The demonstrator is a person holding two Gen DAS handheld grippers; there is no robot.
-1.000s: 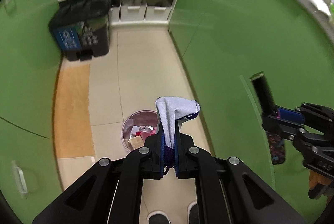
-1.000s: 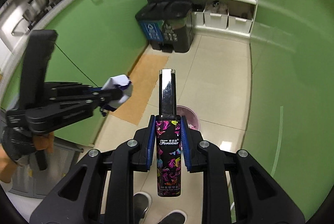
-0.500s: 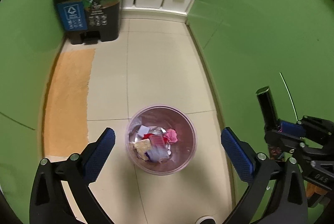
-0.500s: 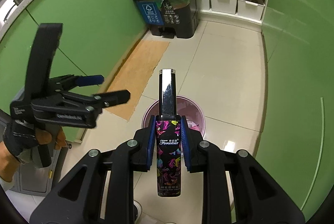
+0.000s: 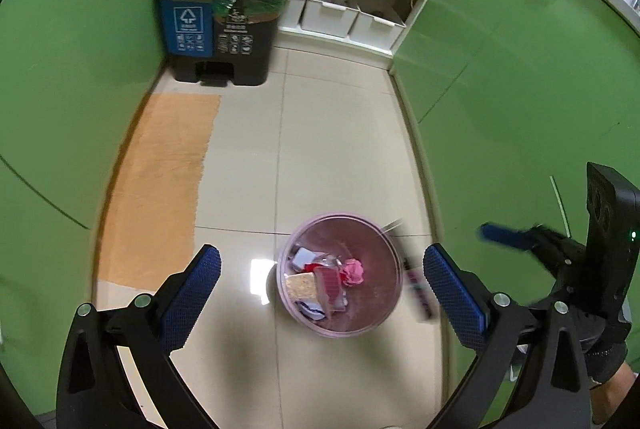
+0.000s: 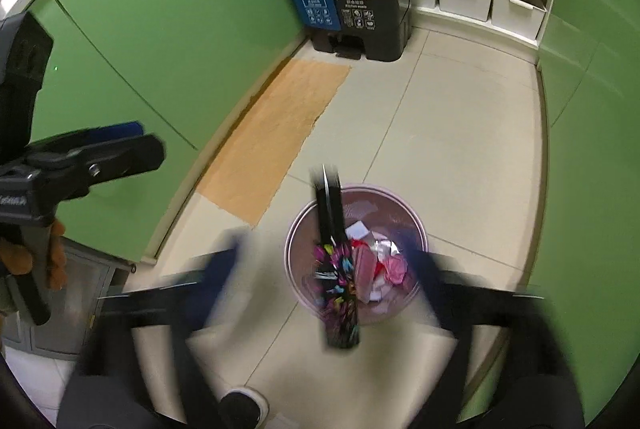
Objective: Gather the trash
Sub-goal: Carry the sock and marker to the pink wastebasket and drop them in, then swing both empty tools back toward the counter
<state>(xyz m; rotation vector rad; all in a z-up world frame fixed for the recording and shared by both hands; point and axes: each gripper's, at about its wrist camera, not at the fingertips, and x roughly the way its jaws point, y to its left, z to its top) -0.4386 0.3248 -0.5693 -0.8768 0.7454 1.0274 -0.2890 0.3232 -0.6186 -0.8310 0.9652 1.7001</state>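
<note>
Opening right tongs (image 6: 324, 269), free tube (image 6: 336, 269) over bin (image 6: 416, 229).

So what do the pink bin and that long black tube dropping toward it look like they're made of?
Pink bin: looks like thin, glossy, see-through plastic, since the floor and trash show faintly through its wall.
Long black tube: probably plastic or lacquered metal, with a colourful printed body and a shiny, mirror-like upper part. Motion blur leaves it open.

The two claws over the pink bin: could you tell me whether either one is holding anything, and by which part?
Nothing is held. The left claw stands open and empty above the pink bin. The right claw is opening, and the patterned tube is loose between its jaws, dropping toward the bin.
</note>
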